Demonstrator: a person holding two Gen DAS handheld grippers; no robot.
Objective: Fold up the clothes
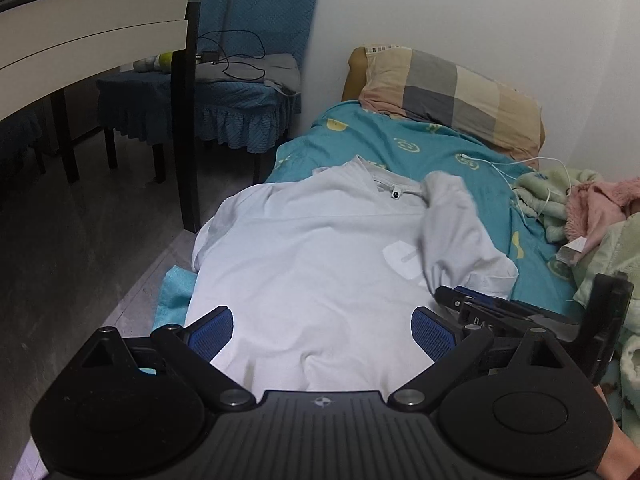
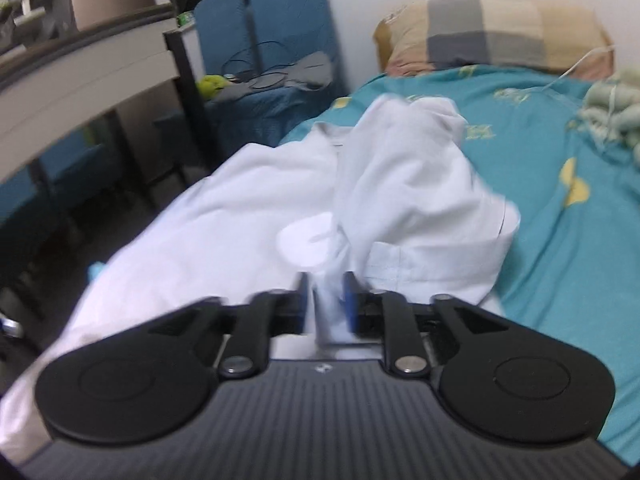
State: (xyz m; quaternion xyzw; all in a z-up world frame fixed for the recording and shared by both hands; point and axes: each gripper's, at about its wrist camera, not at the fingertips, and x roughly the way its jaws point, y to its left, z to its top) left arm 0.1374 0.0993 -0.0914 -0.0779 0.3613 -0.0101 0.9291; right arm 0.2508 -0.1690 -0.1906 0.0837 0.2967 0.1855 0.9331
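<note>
A white T-shirt (image 1: 320,248) lies spread along the near part of a bed, on a teal sheet (image 1: 432,148) printed with yellow shapes, its collar toward a checked pillow (image 1: 452,96) at the far end. One sleeve and side of the shirt is lifted and drawn across the chest, partly covering a pale patch (image 1: 400,258) whose marking cannot be read. The right gripper (image 2: 327,300) has its blue pads clenched on a bunched fold of that raised fabric. The left gripper (image 1: 322,330) hovers over the hem with its jaws spread wide, the cloth showing bare between its pads. The left wrist view shows the right gripper (image 1: 500,312) from the side, with letters that look like "D A" on its body, the rest hidden; a small round logo sits on each gripper's ribbed base, too small to read. Only the left wrist view shows a pink cloth (image 1: 596,208) on green blankets (image 1: 548,196) and a white cable (image 1: 520,184) crossing the sheet. The right wrist view is blurred, but shows the fabric pinched between the pads. Beside the bed stand a chair in a blue cover (image 1: 256,92) with cables on its seat, and a table (image 1: 92,28).
</note>
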